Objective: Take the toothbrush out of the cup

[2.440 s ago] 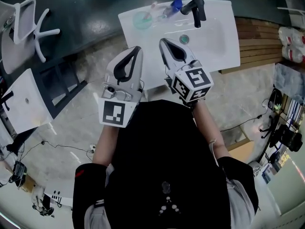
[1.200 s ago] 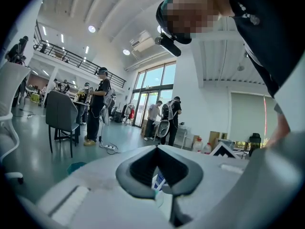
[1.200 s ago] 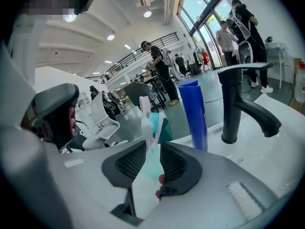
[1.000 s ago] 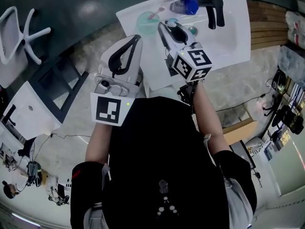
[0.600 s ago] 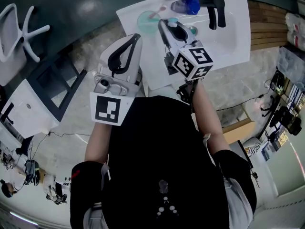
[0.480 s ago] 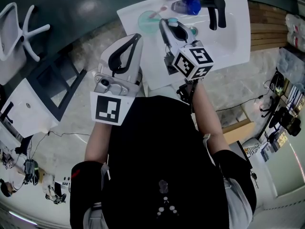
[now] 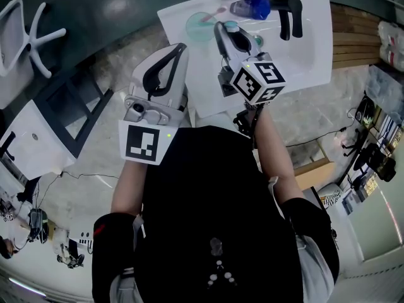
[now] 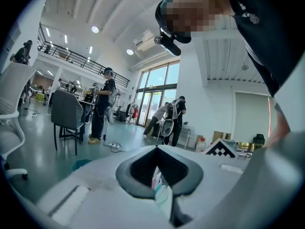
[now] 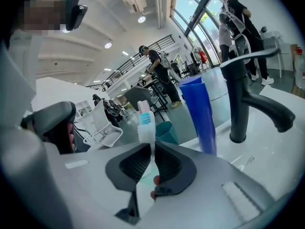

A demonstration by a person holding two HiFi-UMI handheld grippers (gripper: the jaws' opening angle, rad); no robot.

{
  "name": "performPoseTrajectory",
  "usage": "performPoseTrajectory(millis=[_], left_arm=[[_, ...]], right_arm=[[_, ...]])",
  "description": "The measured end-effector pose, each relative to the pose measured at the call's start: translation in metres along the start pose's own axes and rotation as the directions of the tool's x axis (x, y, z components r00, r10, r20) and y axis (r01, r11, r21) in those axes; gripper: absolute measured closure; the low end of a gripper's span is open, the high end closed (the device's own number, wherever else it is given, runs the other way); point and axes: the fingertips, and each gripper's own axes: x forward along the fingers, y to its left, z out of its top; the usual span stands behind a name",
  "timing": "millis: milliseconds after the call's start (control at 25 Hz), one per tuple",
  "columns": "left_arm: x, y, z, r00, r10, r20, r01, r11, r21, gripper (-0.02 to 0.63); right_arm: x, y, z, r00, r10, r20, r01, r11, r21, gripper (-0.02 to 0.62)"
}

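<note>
Two tools point forward. The right tool [image 9: 151,149], arm stretched over the washbasin [image 7: 309,43], clamps the toothbrush [image 9: 145,122] by its neck. The left tool [image 7: 182,47] hangs nearer, jaws together, empty.

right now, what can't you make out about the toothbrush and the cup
The toothbrush handle below its head: right gripper view, hidden behind the right gripper's shut jaws.
Whether its end sits inside the cup: head view, too small.
The sink: left gripper view, blocked by the left gripper's own shut jaws.
</note>
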Motion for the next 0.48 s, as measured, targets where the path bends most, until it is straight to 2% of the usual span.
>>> performPoseTrajectory(millis=[480], left_arm=[[-0.0052,0.0007,-0.0011,1.0,0.005,0.009,-0.005,1.0,-0.001,0.604]], right_arm=[[-0.0025,0.0057,0.0024,1.0,0.015,0.014,-0.014,0.999,-0.032,0.571]])
